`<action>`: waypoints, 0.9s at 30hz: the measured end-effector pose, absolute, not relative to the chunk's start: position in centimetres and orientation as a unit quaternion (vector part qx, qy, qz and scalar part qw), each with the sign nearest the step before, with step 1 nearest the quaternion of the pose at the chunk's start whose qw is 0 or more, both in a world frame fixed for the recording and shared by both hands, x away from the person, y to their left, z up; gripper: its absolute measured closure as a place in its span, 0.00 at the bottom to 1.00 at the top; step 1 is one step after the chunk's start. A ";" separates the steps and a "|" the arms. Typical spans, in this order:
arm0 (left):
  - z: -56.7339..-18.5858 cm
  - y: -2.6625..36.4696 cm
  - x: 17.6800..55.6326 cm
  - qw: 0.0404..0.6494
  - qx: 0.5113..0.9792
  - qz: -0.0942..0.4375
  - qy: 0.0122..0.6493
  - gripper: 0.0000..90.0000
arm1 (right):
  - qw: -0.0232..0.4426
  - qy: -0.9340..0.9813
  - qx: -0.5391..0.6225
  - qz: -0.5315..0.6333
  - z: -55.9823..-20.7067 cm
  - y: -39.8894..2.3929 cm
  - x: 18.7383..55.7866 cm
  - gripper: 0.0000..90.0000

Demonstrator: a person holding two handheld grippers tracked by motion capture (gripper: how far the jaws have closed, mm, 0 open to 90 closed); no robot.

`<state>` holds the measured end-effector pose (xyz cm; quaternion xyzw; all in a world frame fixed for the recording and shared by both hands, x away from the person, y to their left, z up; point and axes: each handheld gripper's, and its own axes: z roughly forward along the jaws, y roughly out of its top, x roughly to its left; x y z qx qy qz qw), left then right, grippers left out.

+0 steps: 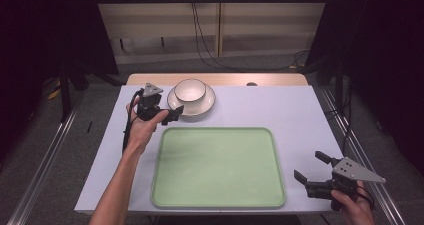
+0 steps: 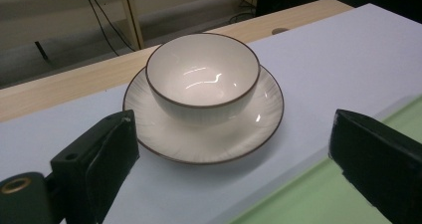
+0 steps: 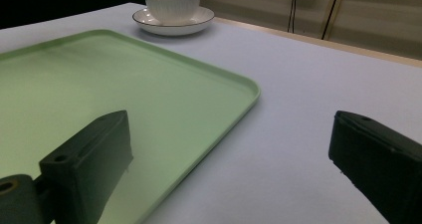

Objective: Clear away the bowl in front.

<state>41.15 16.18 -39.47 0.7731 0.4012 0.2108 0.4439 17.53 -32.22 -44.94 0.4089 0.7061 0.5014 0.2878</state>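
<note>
White bowl (image 1: 190, 90) on saucer (image 1: 209, 103) at upper centre of high view, left gripper (image 1: 172, 113) spread wide just beside saucer's lower-left rim, right gripper (image 1: 311, 167) spread at lower right, beside green tray (image 1: 217, 166)

Green tray (image 1: 218, 167): rectangular, rounded corners, bare, lying at the table's centre toward 6 o'clock. White table (image 1: 280, 105): pale top with a wooden strip (image 1: 225, 79) along the 12 o'clock edge. Black cables (image 1: 205, 40): hanging at 12 o'clock, trailing onto the grey floor (image 1: 50, 135).
</note>
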 end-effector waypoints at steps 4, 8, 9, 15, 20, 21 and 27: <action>-39.6 15.9 42.6 0.436 0.772 0.209 0.413 0.07 | 0.289 0.706 0.409 0.501 -44.9 -32.3 17.5 0.03; -39.5 15.6 43.8 0.429 0.770 0.214 0.421 0.10 | 0.288 0.708 0.409 0.499 -45.0 -32.3 17.6 0.03; -39.5 15.6 44.1 0.425 0.770 0.217 0.423 0.11 | 0.287 0.708 0.410 0.498 -45.0 -32.3 17.6 0.03; -39.6 15.2 45.5 0.415 0.772 0.223 0.426 0.13 | 0.289 0.709 0.406 0.499 -45.0 -32.3 17.6 0.03; -39.9 14.8 47.0 0.413 0.766 0.227 0.437 0.16 | 0.286 0.708 0.408 0.501 -45.0 -32.3 17.6 0.03; -39.9 14.7 47.3 0.409 0.769 0.226 0.437 0.17 | 0.285 0.707 0.409 0.500 -45.0 -32.3 17.6 0.03; -40.3 14.2 48.7 0.388 0.774 0.211 0.454 0.21 | 0.285 0.707 0.408 0.502 -45.1 -32.4 17.6 0.03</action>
